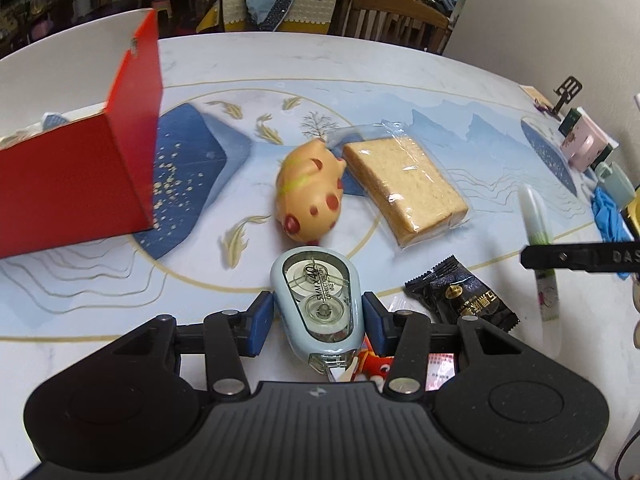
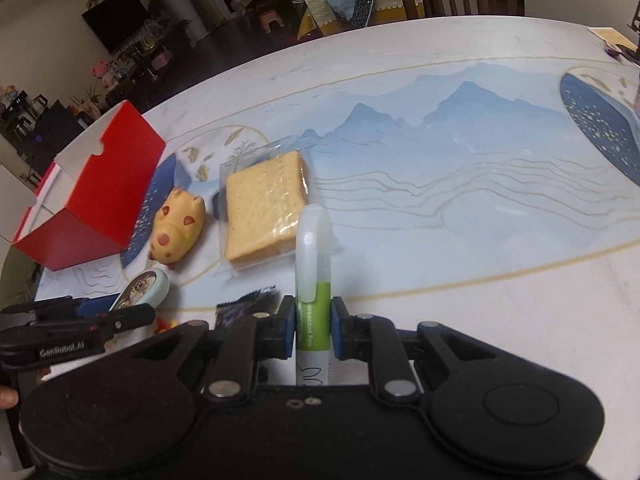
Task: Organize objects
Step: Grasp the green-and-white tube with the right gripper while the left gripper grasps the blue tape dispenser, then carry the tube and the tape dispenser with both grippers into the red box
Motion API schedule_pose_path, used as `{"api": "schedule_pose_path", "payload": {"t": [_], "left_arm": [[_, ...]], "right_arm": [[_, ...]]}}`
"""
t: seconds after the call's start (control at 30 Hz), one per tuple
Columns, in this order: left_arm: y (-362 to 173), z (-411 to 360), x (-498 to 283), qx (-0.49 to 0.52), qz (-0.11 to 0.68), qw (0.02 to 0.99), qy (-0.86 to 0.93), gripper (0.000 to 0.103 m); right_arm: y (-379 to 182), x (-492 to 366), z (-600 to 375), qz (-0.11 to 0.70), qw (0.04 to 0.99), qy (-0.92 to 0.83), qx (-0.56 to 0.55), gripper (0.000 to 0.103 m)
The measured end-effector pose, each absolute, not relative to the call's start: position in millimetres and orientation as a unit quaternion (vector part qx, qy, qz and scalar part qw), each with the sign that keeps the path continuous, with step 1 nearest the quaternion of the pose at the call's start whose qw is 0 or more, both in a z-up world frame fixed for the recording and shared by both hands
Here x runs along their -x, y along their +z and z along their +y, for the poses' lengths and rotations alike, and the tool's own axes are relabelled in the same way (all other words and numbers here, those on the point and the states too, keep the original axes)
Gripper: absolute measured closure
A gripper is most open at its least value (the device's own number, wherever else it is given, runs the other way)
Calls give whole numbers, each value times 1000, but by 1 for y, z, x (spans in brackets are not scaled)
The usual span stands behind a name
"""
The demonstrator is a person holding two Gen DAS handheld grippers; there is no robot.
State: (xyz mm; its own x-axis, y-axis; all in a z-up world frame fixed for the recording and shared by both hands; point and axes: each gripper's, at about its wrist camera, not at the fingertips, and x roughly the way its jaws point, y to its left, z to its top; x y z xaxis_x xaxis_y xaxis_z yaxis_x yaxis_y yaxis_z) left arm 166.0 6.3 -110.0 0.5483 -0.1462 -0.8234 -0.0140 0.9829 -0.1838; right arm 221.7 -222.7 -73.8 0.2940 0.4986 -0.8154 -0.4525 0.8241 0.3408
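Black snack packet [image 1: 462, 294], half-hidden in right view

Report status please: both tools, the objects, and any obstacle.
Left tool shut on correction tape. Right tool shut on green pen. Red box open, path clear.

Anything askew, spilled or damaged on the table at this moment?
Nothing spilled or damaged. The spotted orange pig toy lies on its side beside the plastic-wrapped bread slice; the red cardboard box stands open.

glossy plastic pig toy [image 1: 310, 190], matt red box [image 1: 76, 176]
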Motion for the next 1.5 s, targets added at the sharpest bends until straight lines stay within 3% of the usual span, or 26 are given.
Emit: {"api": "schedule_pose_path", "payload": {"t": [0.73,1.5], "left_arm": [[-45,54,-139,133,414,899,-56,56],[0,230,-137,121,363,924,11,56]], "right_arm": [[-4,-175,-146,490,801,343,-12,86],[36,-162,30,462,786,409,44,86]]}}
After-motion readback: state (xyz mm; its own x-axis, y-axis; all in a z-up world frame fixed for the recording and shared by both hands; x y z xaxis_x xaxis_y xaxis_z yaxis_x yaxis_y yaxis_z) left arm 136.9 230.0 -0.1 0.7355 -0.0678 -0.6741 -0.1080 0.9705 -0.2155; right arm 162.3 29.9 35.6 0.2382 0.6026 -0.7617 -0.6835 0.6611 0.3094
